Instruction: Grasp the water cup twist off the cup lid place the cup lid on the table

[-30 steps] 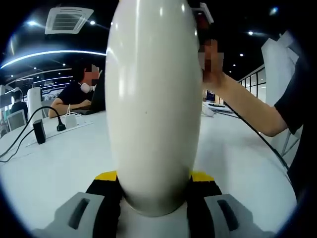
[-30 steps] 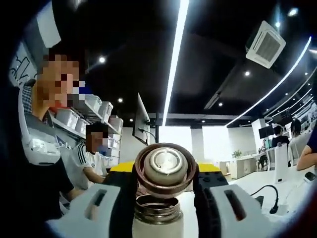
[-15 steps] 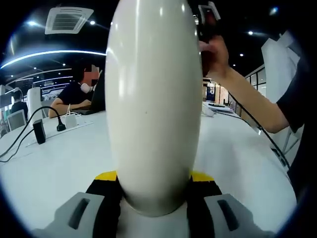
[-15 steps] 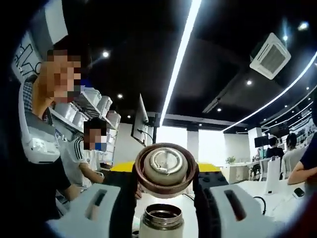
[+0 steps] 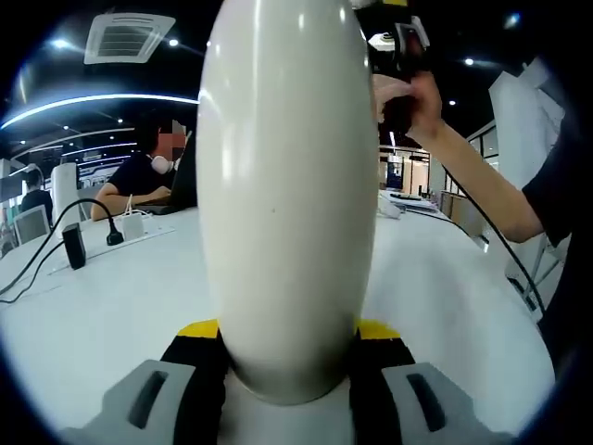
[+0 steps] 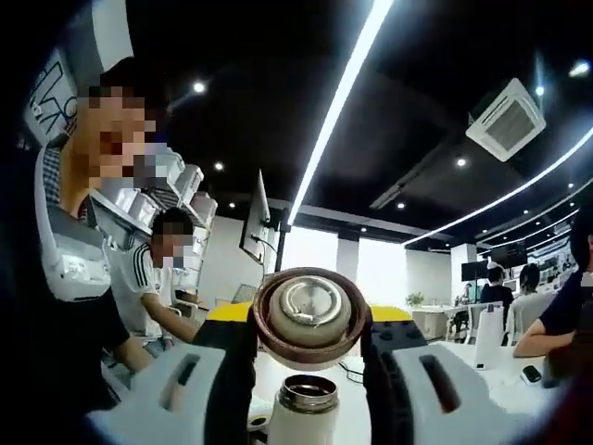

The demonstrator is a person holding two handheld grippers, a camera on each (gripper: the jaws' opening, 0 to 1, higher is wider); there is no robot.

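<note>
Cup point(image 5: 287, 195), one, sits clamped in our left gripper point(image 5: 287, 371) above the table point(image 5: 111, 297); our right gripper point(image 6: 310, 371), clamping the one lid point(image 6: 309, 315), has risen farther off the cup's mouth.

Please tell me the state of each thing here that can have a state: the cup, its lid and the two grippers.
water cup: upright, held by its body, mouth open
cup lid: off the cup, held above its mouth
left gripper: fingers shut on the cup
right gripper: fingers shut on the lid
</note>
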